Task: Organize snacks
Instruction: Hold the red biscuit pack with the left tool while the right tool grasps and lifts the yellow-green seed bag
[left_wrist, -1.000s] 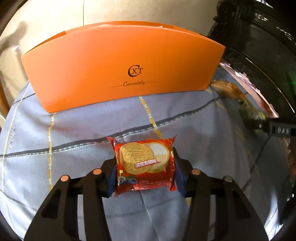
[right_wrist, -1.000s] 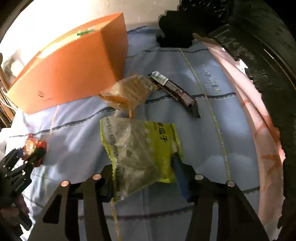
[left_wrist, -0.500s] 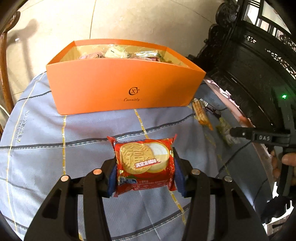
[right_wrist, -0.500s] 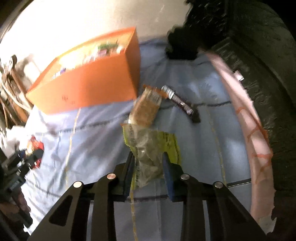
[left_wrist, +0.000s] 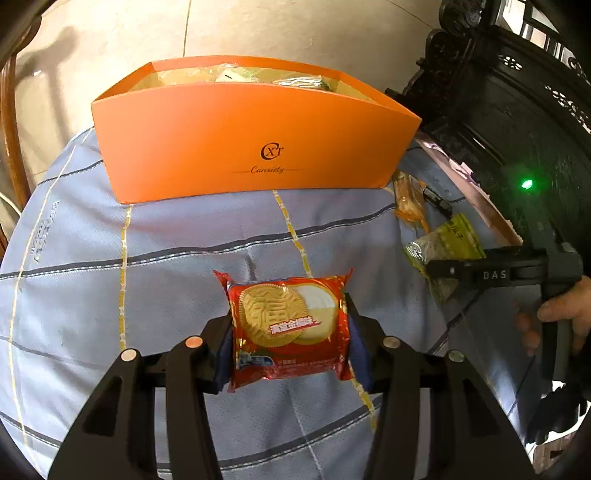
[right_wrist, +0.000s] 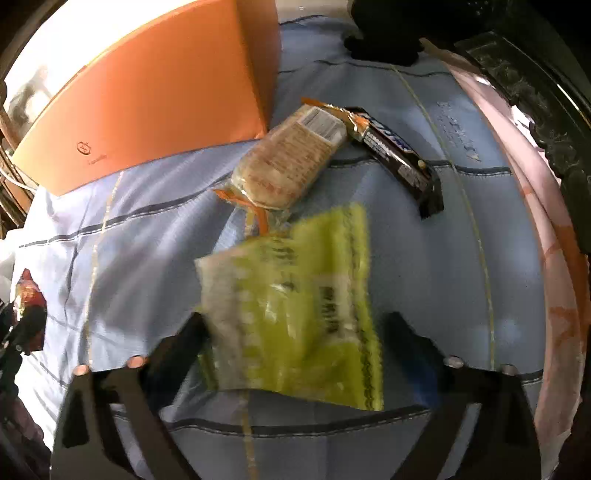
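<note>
The left gripper (left_wrist: 290, 338) is clamped on a red biscuit packet (left_wrist: 288, 328), held above the blue checked cloth (left_wrist: 147, 288) in front of the open orange box (left_wrist: 255, 136), which already holds wrapped snacks. The right gripper (right_wrist: 295, 339) has its fingers spread wide either side of a yellow-green seed bag (right_wrist: 295, 314) (blurred, so whether either finger touches it I cannot tell). Just beyond that bag lie a clear cracker pack (right_wrist: 291, 162) and a dark chocolate bar (right_wrist: 399, 151), touching each other near the box's corner.
</note>
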